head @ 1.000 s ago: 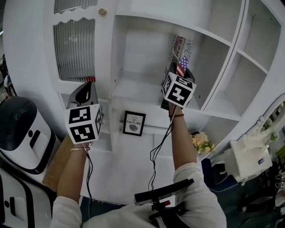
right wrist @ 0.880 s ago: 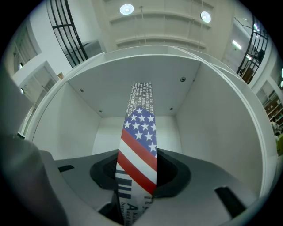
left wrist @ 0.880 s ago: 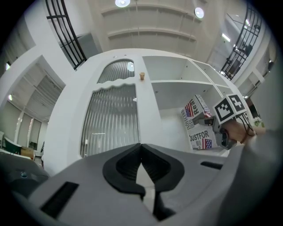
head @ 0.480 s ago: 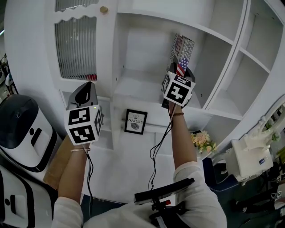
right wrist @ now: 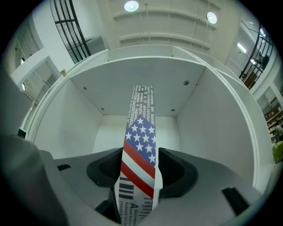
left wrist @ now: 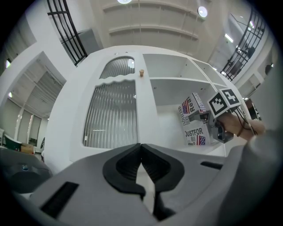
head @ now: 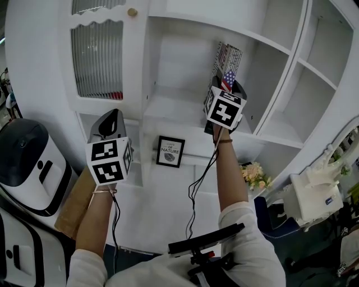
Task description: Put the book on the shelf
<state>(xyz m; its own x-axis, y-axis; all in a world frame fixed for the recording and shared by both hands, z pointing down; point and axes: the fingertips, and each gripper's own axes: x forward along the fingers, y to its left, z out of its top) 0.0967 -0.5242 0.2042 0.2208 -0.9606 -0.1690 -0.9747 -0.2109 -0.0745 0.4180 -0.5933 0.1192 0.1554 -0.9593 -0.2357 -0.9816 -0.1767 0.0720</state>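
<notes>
Book [head: 227, 58] upright on shelf [head: 168, 112], upper centre; R tool [head: 225, 85] just opened, book between jaws, freed to stand; L tool [head: 112, 115] clenched, empty.

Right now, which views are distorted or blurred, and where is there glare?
Both gripper views are fisheye, dark-cornered, bending the shelf edges; right gripper view: ceiling lamps glare, the book is sharp; head view: dim, evenly lit, no glare.

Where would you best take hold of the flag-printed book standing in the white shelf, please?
By its near upright edge, pinching across both covers, coming in from the open front of the white shelf compartment: the flag-printed book stands on end, thin edge facing outward.
</notes>
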